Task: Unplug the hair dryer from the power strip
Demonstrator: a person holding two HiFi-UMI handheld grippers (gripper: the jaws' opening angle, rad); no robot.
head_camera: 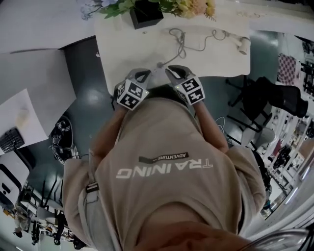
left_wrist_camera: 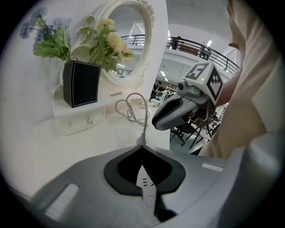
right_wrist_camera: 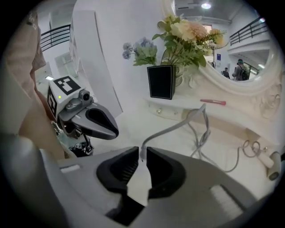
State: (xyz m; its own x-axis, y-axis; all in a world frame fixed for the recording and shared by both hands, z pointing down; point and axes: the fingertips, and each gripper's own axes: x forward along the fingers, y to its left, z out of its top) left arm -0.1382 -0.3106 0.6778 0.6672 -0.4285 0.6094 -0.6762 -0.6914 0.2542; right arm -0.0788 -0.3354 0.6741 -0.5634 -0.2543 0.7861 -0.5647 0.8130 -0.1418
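Right tool [right_wrist_camera: 143, 153] is squeezed down to a thin slot, and the end of the cord [right_wrist_camera: 160, 132] sits right in that slot, so I'd call it pinched on the cord end. Left tool [left_wrist_camera: 142, 146] is clenched with its tips touching and nothing between them. It's just pointing at that same cord end from the other side, close to the right one.

From the pinched end the cord runs back toward the vase [head_camera: 146, 13], tangles into a couple of loops just to the right of it, then trails off to the dryer [head_camera: 243, 45]. The dryer is lying on its side well to the right of the vase, near the far right corner of the worktop [head_camera: 122, 44]. Nobody's touching the dryer itself.

Progress-wise, here's the odd bit: I can't find a power strip in any view. The cord end is out in front of the vase near the worktop's front edge, with nothing visibly attached to it. My read is the plug is most likely out of the strip, and all that's left is letting go. If the strip is hiding below the edge, the actual pull is yet to come. Can't settle that from these shots.
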